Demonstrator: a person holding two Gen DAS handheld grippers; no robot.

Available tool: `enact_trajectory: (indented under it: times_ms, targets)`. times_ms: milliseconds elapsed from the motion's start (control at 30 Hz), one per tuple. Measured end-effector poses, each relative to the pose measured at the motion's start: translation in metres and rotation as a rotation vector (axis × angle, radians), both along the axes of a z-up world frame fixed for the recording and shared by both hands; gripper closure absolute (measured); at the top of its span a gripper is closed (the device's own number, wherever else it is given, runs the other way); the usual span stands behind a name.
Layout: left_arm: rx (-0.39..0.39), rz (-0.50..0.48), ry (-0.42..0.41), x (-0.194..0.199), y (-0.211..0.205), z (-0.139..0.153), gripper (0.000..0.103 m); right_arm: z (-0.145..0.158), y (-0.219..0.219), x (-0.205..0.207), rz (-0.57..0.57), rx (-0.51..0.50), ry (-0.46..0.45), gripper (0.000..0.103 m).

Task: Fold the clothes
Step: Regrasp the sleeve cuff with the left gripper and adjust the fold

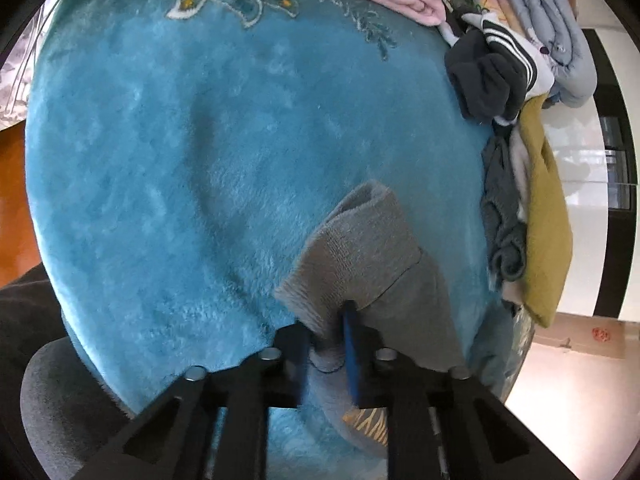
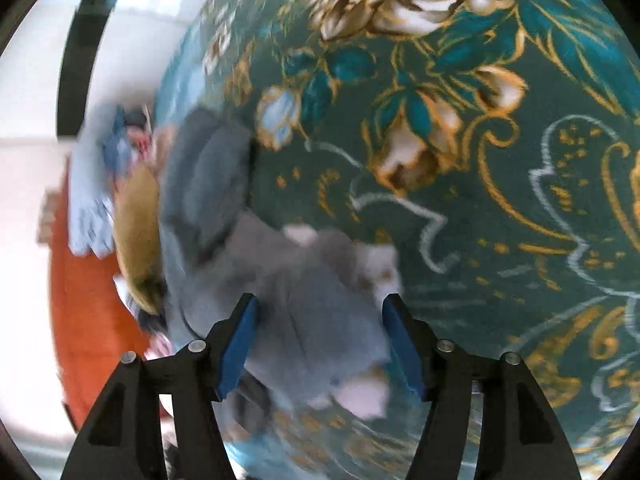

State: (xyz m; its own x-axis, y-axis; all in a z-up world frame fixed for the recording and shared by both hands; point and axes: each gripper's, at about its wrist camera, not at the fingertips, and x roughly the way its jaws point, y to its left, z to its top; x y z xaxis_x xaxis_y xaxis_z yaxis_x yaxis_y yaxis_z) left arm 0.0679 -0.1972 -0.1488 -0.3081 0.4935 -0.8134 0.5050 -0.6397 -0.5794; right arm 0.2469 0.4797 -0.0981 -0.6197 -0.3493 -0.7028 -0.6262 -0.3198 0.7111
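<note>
Now my left gripper [image 1: 334, 344] is pinched tight on the grey garment [image 1: 368, 248], which folds away ahead of its jaws over the teal blanket [image 1: 180, 168]. My right gripper [image 2: 320, 340] stands wide, nothing pressed, blurred grey cloth [image 2: 304, 312] lying between its jaws.

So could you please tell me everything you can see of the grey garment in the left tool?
The grey garment looks like soft knit with a fleecy inside. One ribbed, cuff-like end stands up, folded over, above the teal plush blanket. The left tool is shut on its edge. Lower down it shows yellow lettering, too cut off to read.
</note>
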Motion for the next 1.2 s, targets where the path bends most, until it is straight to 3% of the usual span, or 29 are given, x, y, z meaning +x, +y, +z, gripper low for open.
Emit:
enact_trajectory:
  times_ms: [33, 67, 167, 267, 367, 433, 500, 567, 667, 733, 900, 1033, 1100, 1200]
  targets:
    - [-0.008, -0.002, 0.011, -0.001, 0.000, 0.004, 0.097, 0.001, -0.001, -0.005, -0.022, -0.017, 0.001, 0.054]
    - [-0.019, -0.008, 0.041, -0.005, -0.001, 0.014, 0.097, 0.003, -0.001, -0.010, -0.041, -0.033, -0.003, 0.083]
    - [-0.056, -0.031, 0.142, -0.016, -0.002, 0.047, 0.098, 0.034, 0.001, -0.029, 0.015, 0.042, 0.001, 0.087]
    - [-0.079, -0.034, 0.315, -0.025, -0.010, 0.101, 0.098, 0.095, 0.006, -0.031, 0.043, 0.152, 0.141, 0.088]
    - [-0.109, -0.053, 0.430, -0.022, -0.023, 0.137, 0.098, 0.163, 0.005, -0.011, 0.080, 0.322, 0.270, 0.088]
    - [-0.153, -0.062, 0.435, -0.013, -0.036, 0.139, 0.098, 0.182, 0.004, 0.017, 0.079, 0.411, 0.293, 0.088]
    - [-0.186, -0.067, 0.341, -0.008, -0.048, 0.112, 0.098, 0.171, 0.007, 0.042, 0.072, 0.456, 0.223, 0.088]
    - [-0.165, -0.070, 0.218, -0.006, -0.057, 0.076, 0.098, 0.121, 0.021, 0.074, 0.023, 0.439, 0.029, 0.088]
    - [-0.162, -0.082, 0.104, 0.006, -0.055, 0.035, 0.098, 0.045, 0.030, 0.117, -0.121, 0.274, -0.163, 0.088]
    - [-0.183, -0.088, 0.090, 0.009, -0.051, 0.028, 0.098, 0.021, 0.026, 0.128, -0.122, 0.246, -0.224, 0.088]
    - [-0.171, -0.084, 0.103, 0.006, -0.053, 0.036, 0.098, 0.028, 0.034, 0.118, -0.097, 0.263, -0.225, 0.084]
    - [-0.199, -0.107, 0.114, 0.010, -0.047, 0.052, 0.095, 0.051, 0.053, 0.109, -0.160, 0.363, -0.217, 0.060]
    - [-0.223, -0.092, 0.096, 0.003, -0.046, 0.058, 0.091, 0.061, 0.066, 0.106, -0.177, 0.373, -0.174, 0.060]
    - [-0.237, -0.051, 0.111, 0.003, -0.045, 0.072, 0.074, 0.060, 0.069, 0.070, -0.141, 0.339, -0.095, 0.060]
